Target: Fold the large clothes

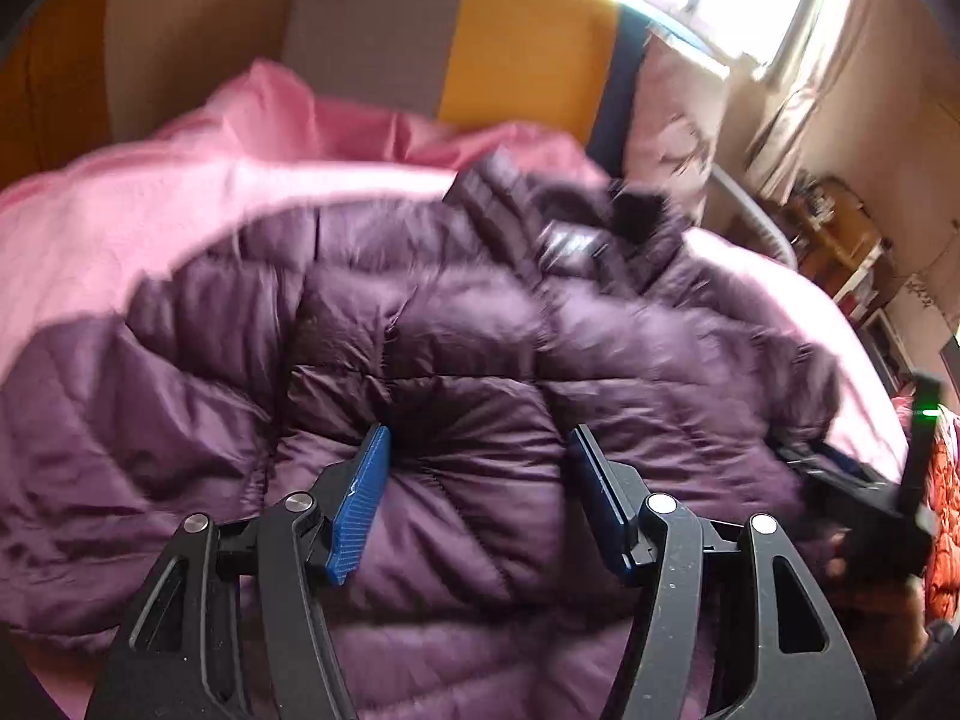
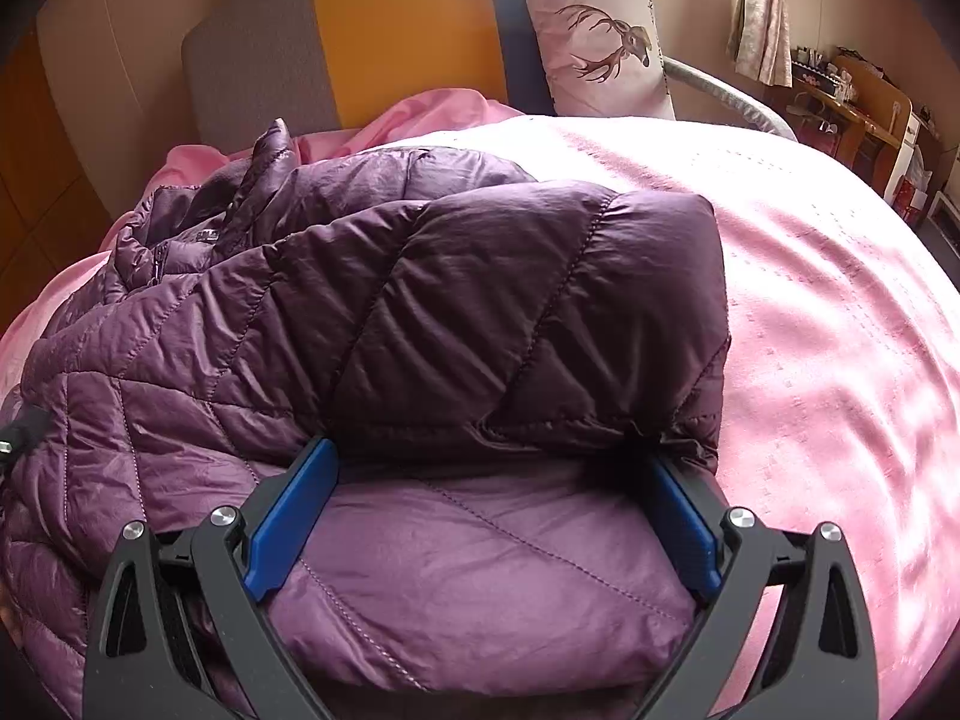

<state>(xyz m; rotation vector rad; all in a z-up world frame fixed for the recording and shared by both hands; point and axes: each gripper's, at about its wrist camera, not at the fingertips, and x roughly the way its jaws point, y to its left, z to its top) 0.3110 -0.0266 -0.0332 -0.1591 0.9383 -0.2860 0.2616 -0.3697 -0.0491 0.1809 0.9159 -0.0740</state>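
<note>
A quilted purple down jacket point(image 1: 468, 324) lies on a bed with pink bedding point(image 1: 150, 204). In the left wrist view my left gripper point(image 1: 480, 438) stands open just above the jacket's hem. A puckered bulge of fabric sits between its blue pads point(image 1: 360, 504), which do not clamp it. In the right wrist view the jacket point(image 2: 480, 276) has a folded flap lying across the top. My right gripper point(image 2: 489, 468) is open wide, with the flap's edge over its tips and puffy fabric filling the gap. Its black body point(image 1: 882, 516) shows at the right edge of the left wrist view.
A grey, yellow and blue headboard point(image 2: 408, 30) and a pillow with a deer print point(image 2: 594, 30) stand at the head of the bed. The pink sheet point(image 2: 840, 300) stretches bare to the right of the jacket. A cluttered desk point(image 2: 852, 96) and a curtain point(image 2: 762, 12) stand beyond.
</note>
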